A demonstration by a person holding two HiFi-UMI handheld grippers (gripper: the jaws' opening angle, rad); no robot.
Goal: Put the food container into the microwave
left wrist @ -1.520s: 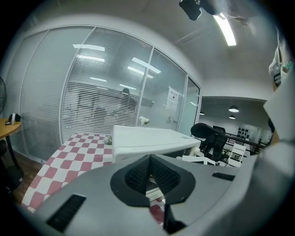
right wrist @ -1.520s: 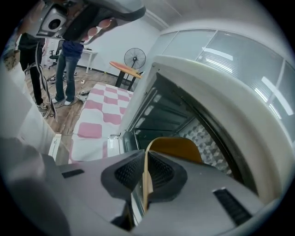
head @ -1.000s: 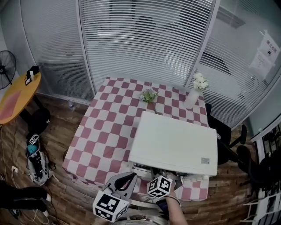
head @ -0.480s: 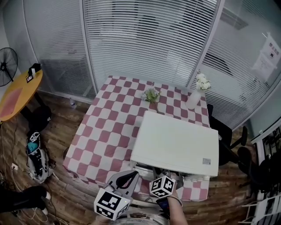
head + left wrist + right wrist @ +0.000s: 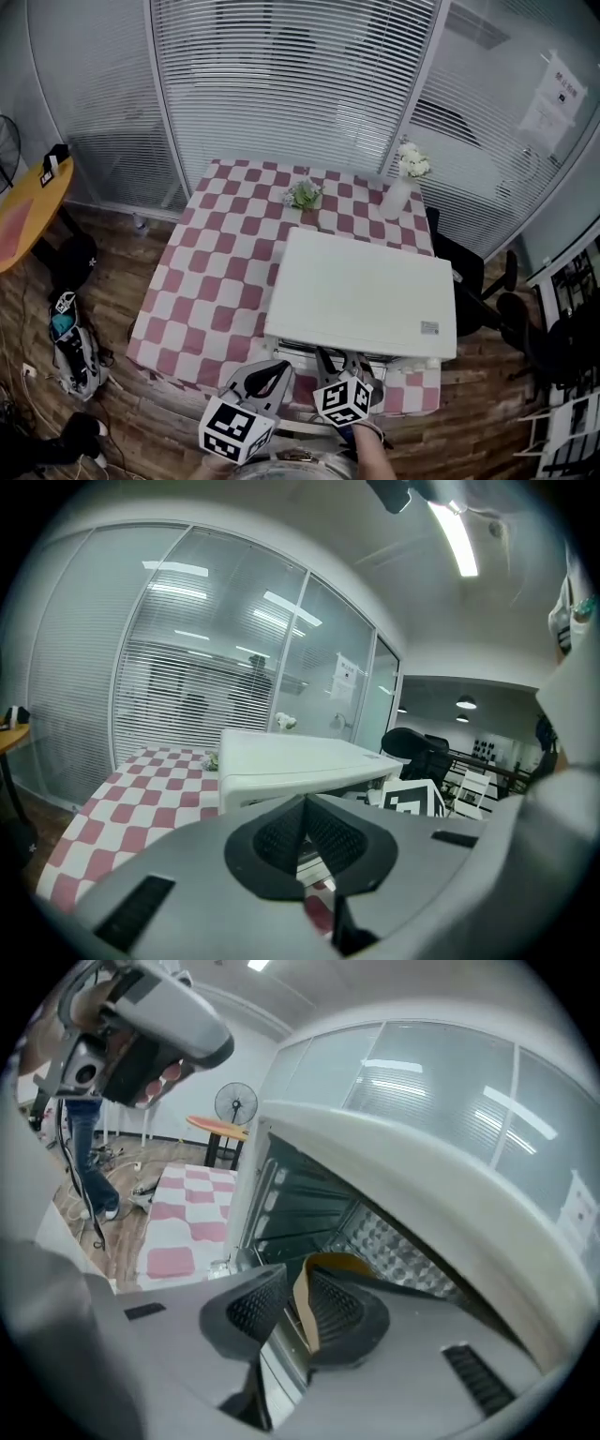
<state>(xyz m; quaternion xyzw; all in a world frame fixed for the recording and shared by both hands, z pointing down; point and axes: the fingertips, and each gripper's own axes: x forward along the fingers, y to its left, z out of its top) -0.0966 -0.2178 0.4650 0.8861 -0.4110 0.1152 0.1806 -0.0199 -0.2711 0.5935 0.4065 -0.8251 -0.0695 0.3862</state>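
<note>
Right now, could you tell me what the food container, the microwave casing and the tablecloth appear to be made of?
The food container, pinched in the right tool: likely kraft paperboard, matt brown with a thin edge. The microwave casing: smooth white, painted metal or plastic, can't tell which. The tablecloth: probably fabric or vinyl, red-and-white checks, hanging loosely at its edges.
</note>
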